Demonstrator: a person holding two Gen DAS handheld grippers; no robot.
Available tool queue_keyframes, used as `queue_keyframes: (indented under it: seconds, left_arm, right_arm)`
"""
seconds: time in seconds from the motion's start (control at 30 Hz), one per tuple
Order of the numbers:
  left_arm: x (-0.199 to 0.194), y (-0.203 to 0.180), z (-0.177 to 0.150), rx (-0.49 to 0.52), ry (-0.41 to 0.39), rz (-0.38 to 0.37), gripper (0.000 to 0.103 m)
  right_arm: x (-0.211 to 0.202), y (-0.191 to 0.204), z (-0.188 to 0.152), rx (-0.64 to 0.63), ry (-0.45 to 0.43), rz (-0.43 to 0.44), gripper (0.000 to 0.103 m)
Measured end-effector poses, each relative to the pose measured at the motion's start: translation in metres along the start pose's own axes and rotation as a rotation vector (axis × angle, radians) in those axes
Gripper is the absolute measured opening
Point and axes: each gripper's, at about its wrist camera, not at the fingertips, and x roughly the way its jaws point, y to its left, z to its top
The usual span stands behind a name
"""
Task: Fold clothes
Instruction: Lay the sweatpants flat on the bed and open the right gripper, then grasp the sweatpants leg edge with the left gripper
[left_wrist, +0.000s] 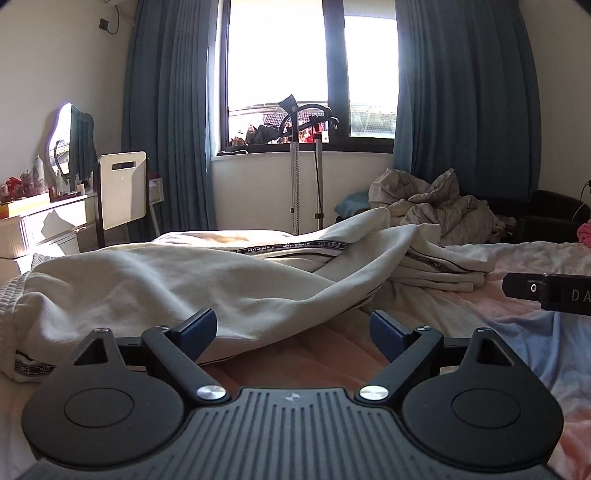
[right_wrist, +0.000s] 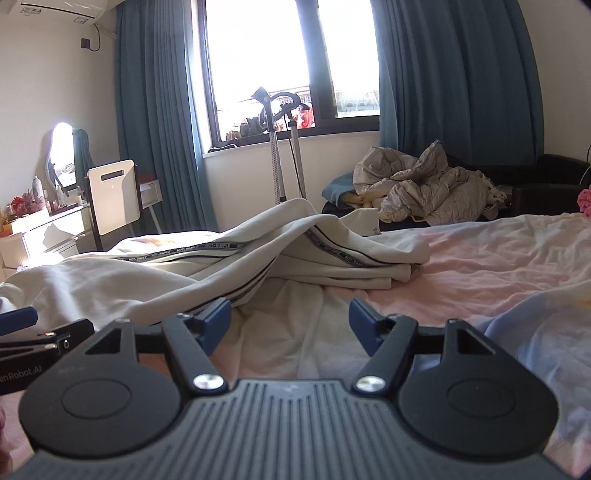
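Cream trousers (left_wrist: 177, 280) with a black lettered side stripe lie rumpled across the bed, their legs partly doubled over at the far right (right_wrist: 351, 258). My left gripper (left_wrist: 293, 328) is open just above the sheet, the near edge of the cloth right in front of its left pad (left_wrist: 197, 325). Lower down to the right, my right gripper (right_wrist: 290, 321) is open too, with only sheet between its pads; the striped leg edge lies just beyond its left pad (right_wrist: 216, 317). Each gripper shows at the edge of the other's view.
The bed (right_wrist: 480, 266) has a pink and pale blue sheet. A crumpled grey quilt (right_wrist: 424, 188) sits on a dark sofa beyond it. A garment steamer stand (left_wrist: 306, 166) is under the window, and a dressing table (left_wrist: 48, 214) with a chair is at left.
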Motion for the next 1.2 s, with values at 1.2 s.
queue_keyframes:
  seconds: [1.2]
  left_arm:
    - [0.219,-0.099,0.024,0.445,0.098,0.124,0.098]
  right_arm:
    - [-0.004,-0.054,0.012,0.168,-0.013,-0.049,0.094]
